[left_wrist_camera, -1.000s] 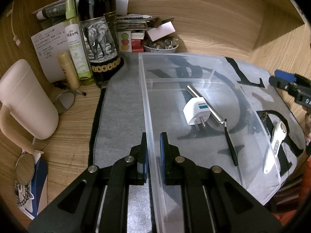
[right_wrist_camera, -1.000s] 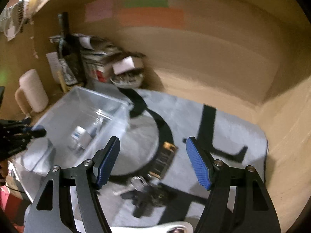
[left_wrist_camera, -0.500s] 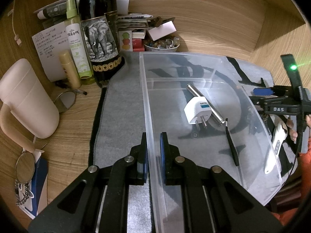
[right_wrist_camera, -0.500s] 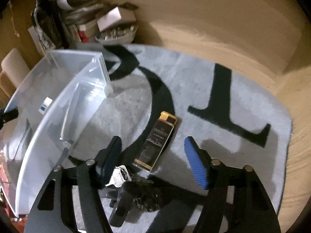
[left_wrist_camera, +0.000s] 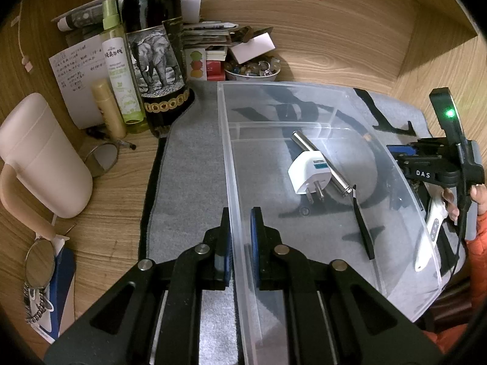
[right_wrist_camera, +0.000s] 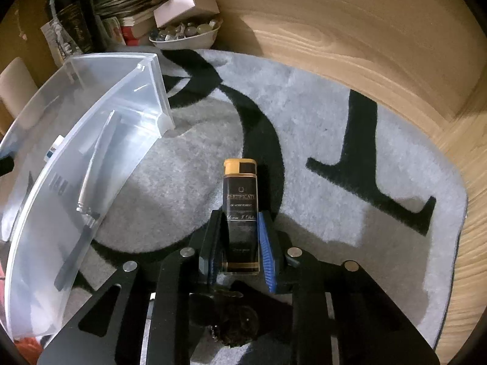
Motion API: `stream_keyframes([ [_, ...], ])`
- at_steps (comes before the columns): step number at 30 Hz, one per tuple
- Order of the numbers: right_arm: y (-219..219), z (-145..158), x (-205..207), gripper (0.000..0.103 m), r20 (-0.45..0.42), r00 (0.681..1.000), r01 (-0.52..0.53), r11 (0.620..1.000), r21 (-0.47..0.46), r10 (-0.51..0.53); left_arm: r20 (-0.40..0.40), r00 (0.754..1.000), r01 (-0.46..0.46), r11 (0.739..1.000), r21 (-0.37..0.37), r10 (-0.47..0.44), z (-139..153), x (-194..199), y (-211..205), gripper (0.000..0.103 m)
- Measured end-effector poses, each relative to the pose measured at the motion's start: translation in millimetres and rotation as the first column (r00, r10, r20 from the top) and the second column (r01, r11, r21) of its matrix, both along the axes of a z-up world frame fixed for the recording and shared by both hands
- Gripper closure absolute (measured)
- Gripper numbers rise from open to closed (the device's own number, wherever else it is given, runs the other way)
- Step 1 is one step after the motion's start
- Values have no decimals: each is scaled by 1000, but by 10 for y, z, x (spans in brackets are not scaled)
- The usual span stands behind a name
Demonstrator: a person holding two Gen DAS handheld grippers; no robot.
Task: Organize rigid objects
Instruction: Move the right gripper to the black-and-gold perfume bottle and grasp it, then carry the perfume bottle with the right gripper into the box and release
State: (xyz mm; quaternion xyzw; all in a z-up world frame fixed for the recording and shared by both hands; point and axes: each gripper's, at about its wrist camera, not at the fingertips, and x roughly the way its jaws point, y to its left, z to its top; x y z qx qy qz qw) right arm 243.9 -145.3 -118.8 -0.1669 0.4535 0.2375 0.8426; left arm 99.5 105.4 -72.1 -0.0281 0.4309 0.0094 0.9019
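Note:
A clear plastic bin (left_wrist_camera: 231,152) stands on a grey mat with black letters (right_wrist_camera: 304,115). My left gripper (left_wrist_camera: 240,231) is shut on the bin's near left wall. Inside lie a white plug (left_wrist_camera: 307,176), a metal tube (left_wrist_camera: 319,161) and a black strip (left_wrist_camera: 362,228). Right of the bin, my right gripper (right_wrist_camera: 240,234) points down at the mat, its jaws closing. Both pads are against a black case with a gold cap (right_wrist_camera: 240,194) that lies flat on the mat. A dark bunch with keys (right_wrist_camera: 234,319) lies under that gripper. A white remote (left_wrist_camera: 429,234) rests beyond the bin's right wall.
Behind the bin to the left stand a dark wine bottle (left_wrist_camera: 155,60), a green spray bottle (left_wrist_camera: 118,70) and a small beige tube (left_wrist_camera: 108,109). A pink mug (left_wrist_camera: 39,158) is at far left. A bowl of trinkets (left_wrist_camera: 252,71) and stacked boxes sit against the wooden back wall.
My right gripper came down over the black case and its jaws narrowed from wide apart onto the case's sides. The left gripper and the bin stayed still.

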Motion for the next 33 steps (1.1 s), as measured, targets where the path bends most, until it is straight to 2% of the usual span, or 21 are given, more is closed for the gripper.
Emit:
stream_keyframes([
  [5,-18,81,-67,82,27,1000,-1,1000,24,0,0,1000,0,1000,2,0,-4,0,-1,94],
  [19,-33,558,-341,82,142,990,-19,992,123,1,1,1000,2,1000,1,-2,1,7,-4,94],
  [33,221,949,-674,81,232,969,-128,972,197,81,3,1000,8,1000,0,-8,10,2,-7,94],
])
